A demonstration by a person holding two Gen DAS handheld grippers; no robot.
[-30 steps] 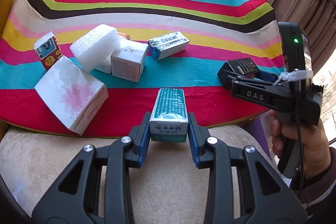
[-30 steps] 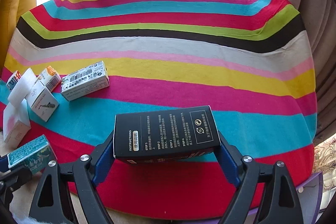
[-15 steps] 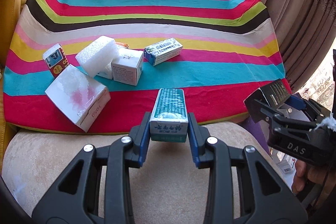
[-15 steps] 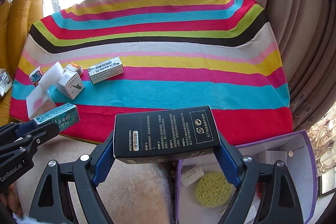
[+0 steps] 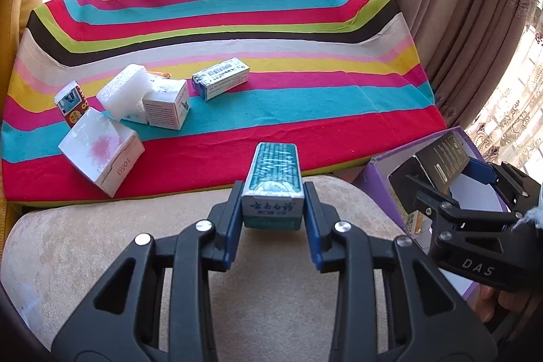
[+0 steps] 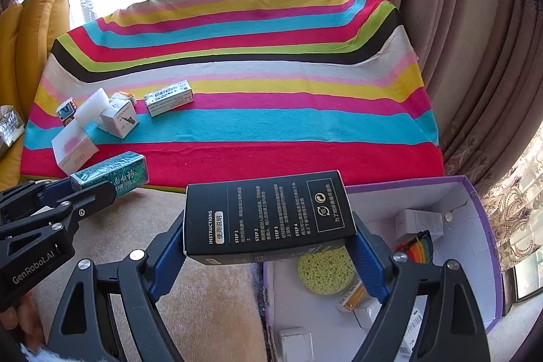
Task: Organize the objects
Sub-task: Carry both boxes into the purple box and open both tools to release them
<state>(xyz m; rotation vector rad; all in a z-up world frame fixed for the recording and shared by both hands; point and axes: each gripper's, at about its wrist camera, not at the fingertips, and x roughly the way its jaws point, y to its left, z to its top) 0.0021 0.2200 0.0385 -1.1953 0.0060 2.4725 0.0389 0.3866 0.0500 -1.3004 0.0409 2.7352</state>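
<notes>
My left gripper [image 5: 273, 222] is shut on a green and white box [image 5: 274, 182], held over the beige cushion in front of the striped cloth [image 5: 305, 110]. It also shows in the right wrist view [image 6: 112, 173]. My right gripper [image 6: 268, 255] is shut on a black box [image 6: 268, 219], held above the left edge of a purple bin [image 6: 475, 192]. That black box also shows in the left wrist view [image 5: 444, 161]. Several small boxes lie on the cloth at the left, among them a white and pink box [image 5: 98, 155] and a blue-ended box [image 5: 220, 82].
The purple bin holds a yellow sponge [image 6: 325, 270], a rainbow-coloured item [image 6: 419, 248] and several small white boxes. Curtains [image 6: 475, 56] hang at the right. A yellow cushion [image 6: 30, 32] stands at the left. A white foam block [image 5: 124, 90] leans on a white cube box [image 5: 166, 104].
Both grippers have pulled back from the striped cloth with their boxes. The right gripper has swung right and now hangs over the purple bin, which has come into view.
</notes>
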